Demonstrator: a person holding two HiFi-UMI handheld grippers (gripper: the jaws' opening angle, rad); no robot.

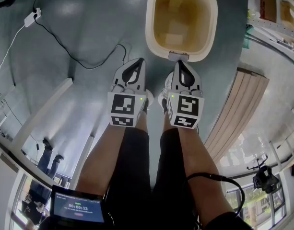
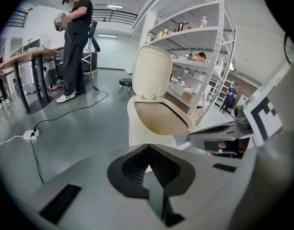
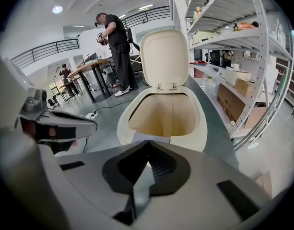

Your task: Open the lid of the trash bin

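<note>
Closest to me, the left hand-held gripper [image 1: 138,62] and the right hand-held gripper [image 1: 180,63] are side by side on the near side of the cream plastic trash bin [image 1: 149,25]. In each gripper view the jaws are closed tip to tip with nothing between them, so both are empty.

The right one's tip sits just at the small grey latch tab [image 1: 178,56] on the bin's front rim. I cannot tell whether it touches. The left one points past the bin's left front corner, over the bare grey floor [image 1: 84,23].

The bin stands on the floor directly ahead, and its tan inside is visible and looks empty. At the far edge of the bin, the rounded cream lid [image 3: 164,56] stands upright on its two hinges, so I judge the opening done.

My worry is that lid. It looks only just balanced past vertical, so a nudge on the rim or a press on the tab could bring it down again. The bin also looks light, and a push from the right gripper might slide it toward the white metal shelving [image 3: 242,56] on its right. To the left of the bin, a black cable [image 1: 89,63] loops on the floor, and a careless sweep there could snag it.
</note>
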